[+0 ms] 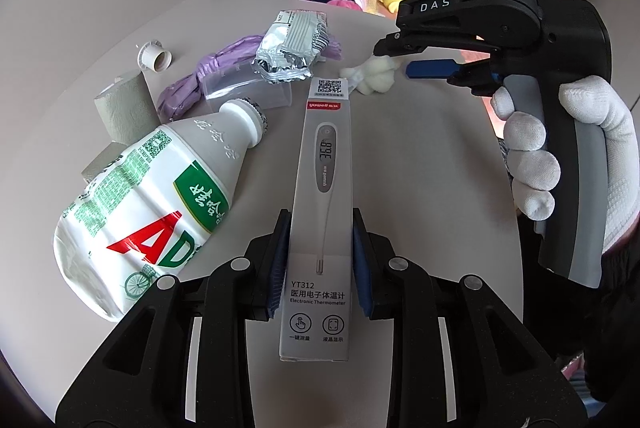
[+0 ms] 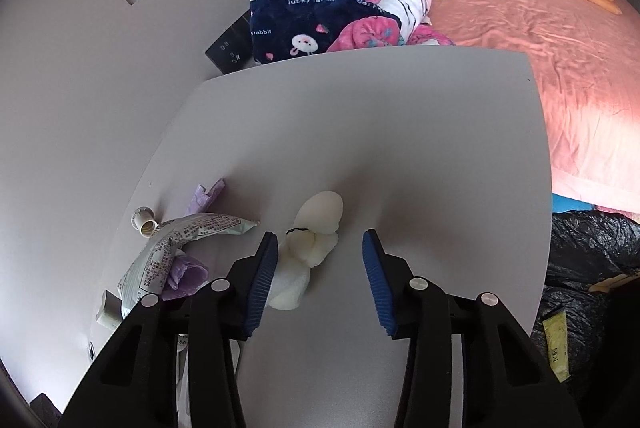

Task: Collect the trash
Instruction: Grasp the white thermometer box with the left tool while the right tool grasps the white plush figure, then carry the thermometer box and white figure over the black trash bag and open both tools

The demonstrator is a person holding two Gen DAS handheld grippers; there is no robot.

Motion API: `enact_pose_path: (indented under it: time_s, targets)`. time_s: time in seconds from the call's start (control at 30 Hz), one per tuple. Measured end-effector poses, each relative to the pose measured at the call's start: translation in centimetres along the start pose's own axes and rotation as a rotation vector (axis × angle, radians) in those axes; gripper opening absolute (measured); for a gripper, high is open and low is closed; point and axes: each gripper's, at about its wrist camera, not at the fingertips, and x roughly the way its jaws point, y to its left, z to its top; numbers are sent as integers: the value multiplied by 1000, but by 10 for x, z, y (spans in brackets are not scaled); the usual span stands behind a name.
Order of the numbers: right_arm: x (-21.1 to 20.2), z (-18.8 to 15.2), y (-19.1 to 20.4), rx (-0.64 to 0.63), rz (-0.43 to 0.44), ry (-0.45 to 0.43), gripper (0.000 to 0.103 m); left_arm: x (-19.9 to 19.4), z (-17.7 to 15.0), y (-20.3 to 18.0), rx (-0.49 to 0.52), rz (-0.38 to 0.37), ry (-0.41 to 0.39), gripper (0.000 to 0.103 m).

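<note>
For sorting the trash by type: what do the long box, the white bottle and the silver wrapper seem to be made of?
Long box: probably thin cardboard, smooth printed finish, sharp folded edges.
White bottle: likely soft plastic, matte; its body is dented and the glossy label wrinkled.
Silver wrapper: appears to be foil-lined plastic film; the torn end is shiny and crinkled.

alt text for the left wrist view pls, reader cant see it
The left gripper is shut on a long grey thermometer box above a grey table. A white drink bottle lies to its left, a silver wrapper and purple bag beyond. At right, a gloved hand holds the right gripper near a white fluffy wad.
</note>
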Motion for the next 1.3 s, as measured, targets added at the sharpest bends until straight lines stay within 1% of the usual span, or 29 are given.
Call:
enact_pose_path:
  time_s: [0.03, 0.13, 0.17, 0.3, 0.47, 0.7, 0.83, 0.97, 1.07, 1.3]
  targets:
    - [0, 0, 1, 2, 19, 4, 26, 0, 0, -1, 0, 0, 0, 28]
    - [-4, -2, 4, -5, 37, -18, 15, 1, 0, 0, -1, -4, 3, 28]
    - [-7, -3, 4, -3, 41, -27, 14, 1, 0, 0, -1, -6, 3, 28]
    - [-22, -5, 5, -8, 50, -70, 13, 1, 0, 1, -4, -18, 5, 28]
    - [-49, -10, -1, -20, 59, -102, 13, -4, -1, -5, -13, -35, -8, 28]
    - [-88, -22, -11, -49, 35, -153, 13, -15, -3, -23, -1, -52, -42, 27]
    - [-112, -30, -21, -47, 27, -191, 13, -13, -4, -29, -2, -47, -36, 27]
    - [-133, -37, -29, -58, 10, -230, 13, -22, -2, -33, -15, -71, -62, 27]
    - [-148, -41, -36, -55, 3, -257, 13, -32, 0, -42, -4, -80, -88, 27]
    - [-178, -46, -59, -24, -17, -298, 13, -44, 12, -68, 49, -101, -111, 27]
